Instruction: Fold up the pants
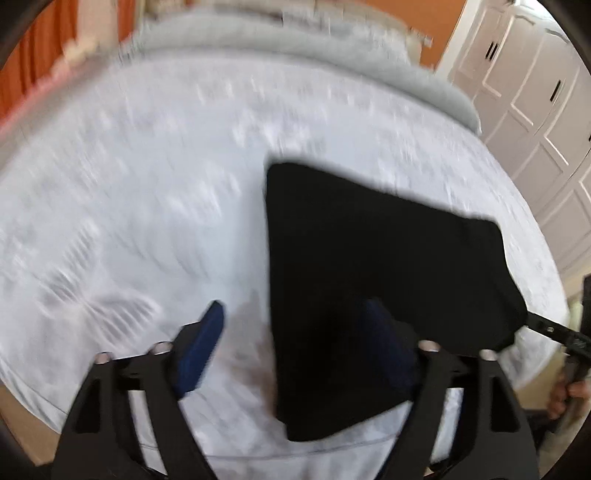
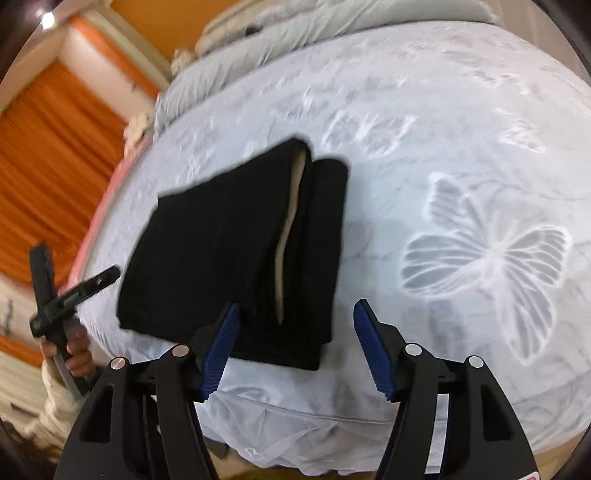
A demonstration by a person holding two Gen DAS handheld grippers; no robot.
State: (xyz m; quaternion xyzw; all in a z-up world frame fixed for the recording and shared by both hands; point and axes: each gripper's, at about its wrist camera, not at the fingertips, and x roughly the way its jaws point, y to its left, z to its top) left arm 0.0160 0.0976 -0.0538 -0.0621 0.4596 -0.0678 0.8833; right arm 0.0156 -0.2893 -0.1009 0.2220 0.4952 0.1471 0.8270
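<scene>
Readable text: none in either view.
Marking on left gripper [image 2: 79, 290]: present, too blurred to read.
Red mark at frame corner: cut off, illegible.

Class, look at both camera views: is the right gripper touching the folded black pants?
Cannot tell. In the right wrist view the right gripper is open with the pants lying between its fingers; no clear gap or contact shows.

Bed: pale bedspread [image 2: 461, 177] with a white butterfly pattern
Head end: grey pillows [image 2: 280, 40]
Wall: orange [image 2: 155, 22]
Curtains: orange [image 2: 48, 155], beside the bed
Wardrobe: white panelled doors [image 1: 528, 92], dark handles
</scene>
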